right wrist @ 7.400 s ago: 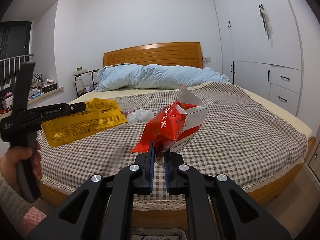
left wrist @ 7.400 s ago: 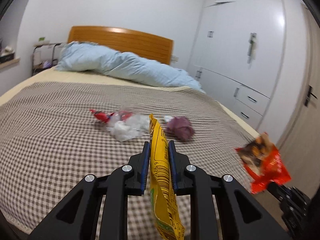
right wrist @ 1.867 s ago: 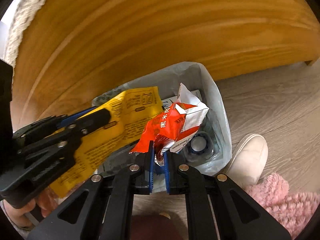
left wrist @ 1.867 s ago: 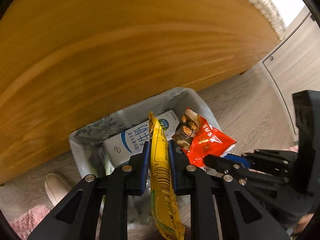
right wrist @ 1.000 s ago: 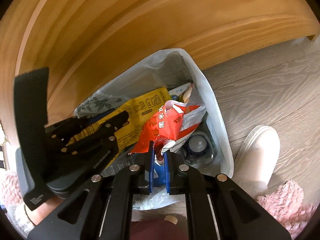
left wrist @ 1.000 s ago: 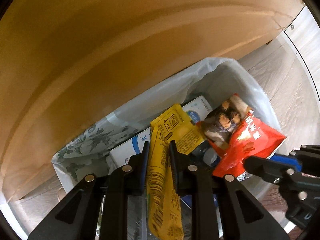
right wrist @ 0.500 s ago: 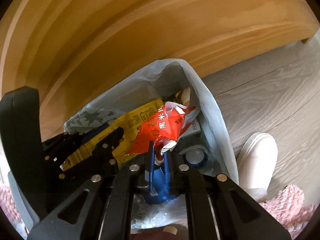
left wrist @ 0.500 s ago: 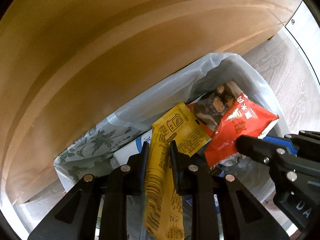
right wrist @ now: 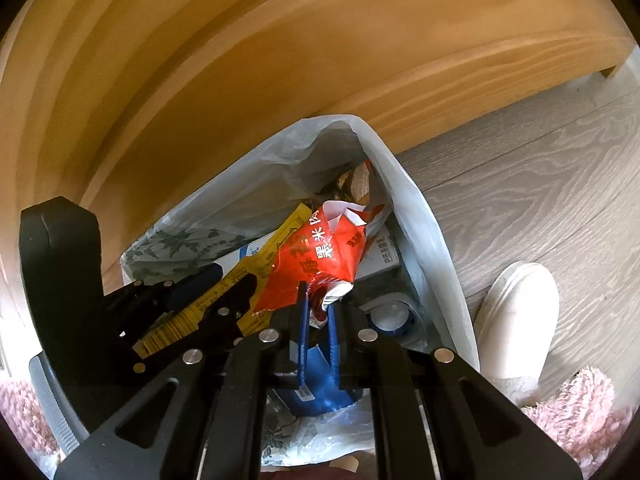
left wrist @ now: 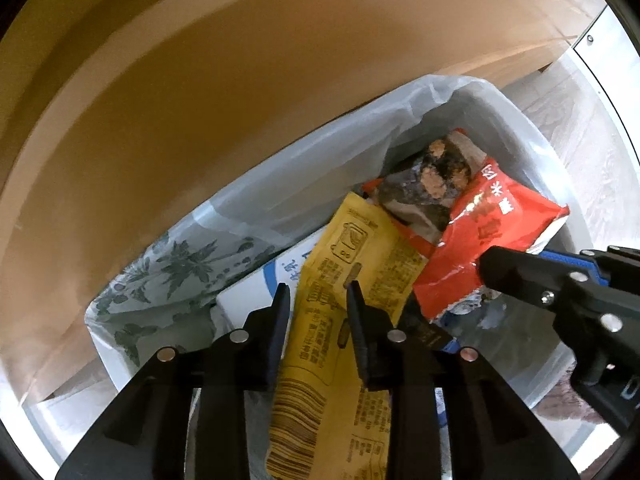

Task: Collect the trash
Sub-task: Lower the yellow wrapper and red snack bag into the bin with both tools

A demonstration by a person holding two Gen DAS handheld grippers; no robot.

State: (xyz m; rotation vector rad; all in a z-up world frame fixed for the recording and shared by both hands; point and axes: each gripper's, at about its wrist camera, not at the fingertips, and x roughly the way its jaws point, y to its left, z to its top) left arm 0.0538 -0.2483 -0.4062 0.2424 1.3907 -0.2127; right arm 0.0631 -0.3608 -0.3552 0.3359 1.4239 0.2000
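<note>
Both grippers reach into the lined trash bin (left wrist: 280,184) beside the wooden bed frame. My left gripper (left wrist: 318,292) has its jaws parted; the yellow wrapper (left wrist: 352,280) lies loose between them and leans into the bin. It also shows in the right wrist view (right wrist: 260,264). My right gripper (right wrist: 316,296) has its jaws slightly apart around the bottom edge of the red snack bag (right wrist: 324,256); whether it still pinches the bag is unclear. The red bag (left wrist: 496,232) rests against the yellow wrapper in the bin.
The bin also holds a white and blue carton (left wrist: 256,292), a round lid (right wrist: 390,316) and a blue wrapper (right wrist: 320,384). The bed's wooden side board (right wrist: 280,60) stands close behind. A white slipper (right wrist: 516,312) and pink rug (right wrist: 576,412) lie on the wood floor.
My left gripper's jaws have opened and the yellow wrapper has slipped flat into the bin. My right gripper's jaws have parted a little and the red bag has sunk lower.
</note>
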